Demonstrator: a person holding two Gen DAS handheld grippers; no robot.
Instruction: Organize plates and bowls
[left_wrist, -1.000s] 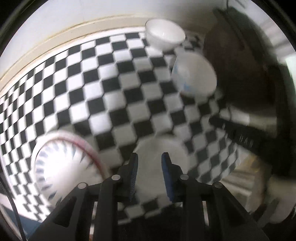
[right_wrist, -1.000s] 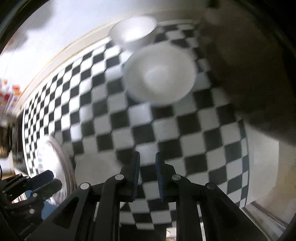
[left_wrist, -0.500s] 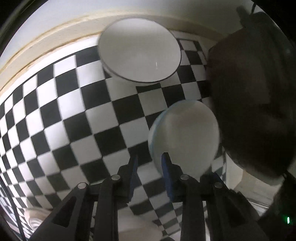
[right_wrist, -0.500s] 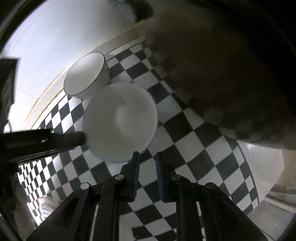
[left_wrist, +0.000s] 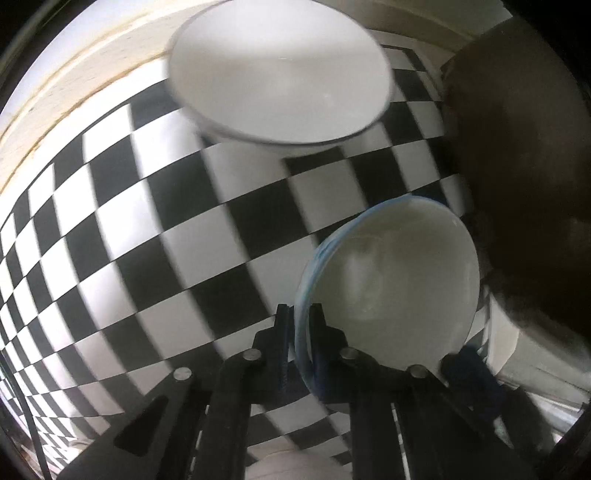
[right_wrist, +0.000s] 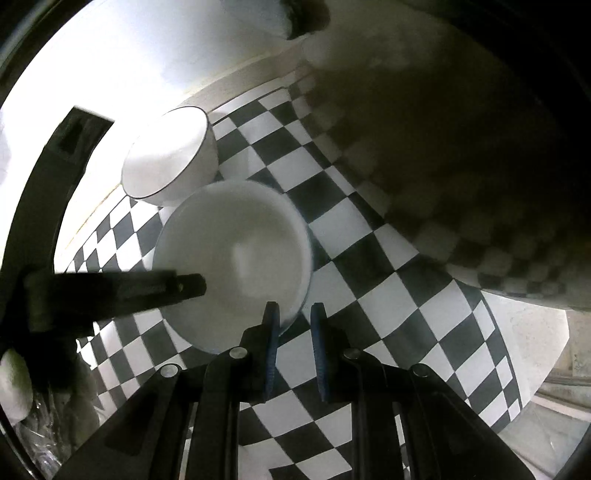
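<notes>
A white bowl with a pale blue rim (left_wrist: 391, 280) sits on the checkered cloth. My left gripper (left_wrist: 299, 325) is shut on its left rim, one finger inside and one outside. The same bowl shows in the right wrist view (right_wrist: 236, 266), with the left gripper's finger (right_wrist: 147, 288) reaching over it from the left. My right gripper (right_wrist: 294, 325) is open and empty, just at the bowl's near right edge. A second white bowl with a thin dark rim (left_wrist: 280, 70) stands behind, also in the right wrist view (right_wrist: 170, 158).
The black-and-white checkered cloth (left_wrist: 147, 221) covers the table up to a pale wall trim (left_wrist: 55, 92). A large dark object (left_wrist: 524, 166) stands on the right, close to the held bowl. Another white dish (left_wrist: 295, 465) lies at the bottom edge.
My left gripper has moved forward and closed on the blue-rimmed bowl's rim. My right gripper has come closer to the same bowl and opened a little wider.
</notes>
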